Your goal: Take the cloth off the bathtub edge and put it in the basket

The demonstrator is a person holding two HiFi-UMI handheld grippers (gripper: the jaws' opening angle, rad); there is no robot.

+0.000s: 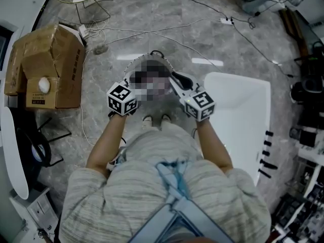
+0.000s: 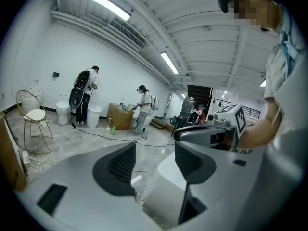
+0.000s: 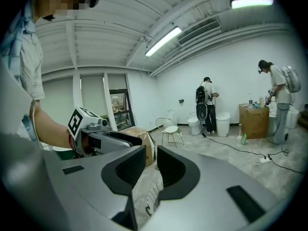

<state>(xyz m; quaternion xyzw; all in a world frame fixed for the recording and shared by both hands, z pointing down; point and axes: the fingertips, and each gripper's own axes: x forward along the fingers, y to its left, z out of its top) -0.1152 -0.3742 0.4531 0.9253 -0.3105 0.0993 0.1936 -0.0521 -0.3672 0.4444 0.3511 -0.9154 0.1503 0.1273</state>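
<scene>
Grey marble floor (image 1: 167,14) with cables all over it, and the white bathtub (image 1: 238,115) sits on the right of the head view, its long axis running away from the person. Honestly I can't find the cloth anywhere. What shows of the tub rim looks bare, so I can't say which way it lies from either claw.

The right gripper (image 3: 151,155) is just beside the tub's left edge and clearly the nearer one. Its jaws are almost together, with a thin gap and nothing in it. The left gripper (image 2: 155,153) is further left of the tub, jaws well apart and also empty.

Left of the tub, just ahead of both claws, there's an oval-rimmed thing (image 1: 164,61). My guess is that's the basket, but a mosaic patch covers its middle. If the cloth's already in there, I can't tell.
</scene>
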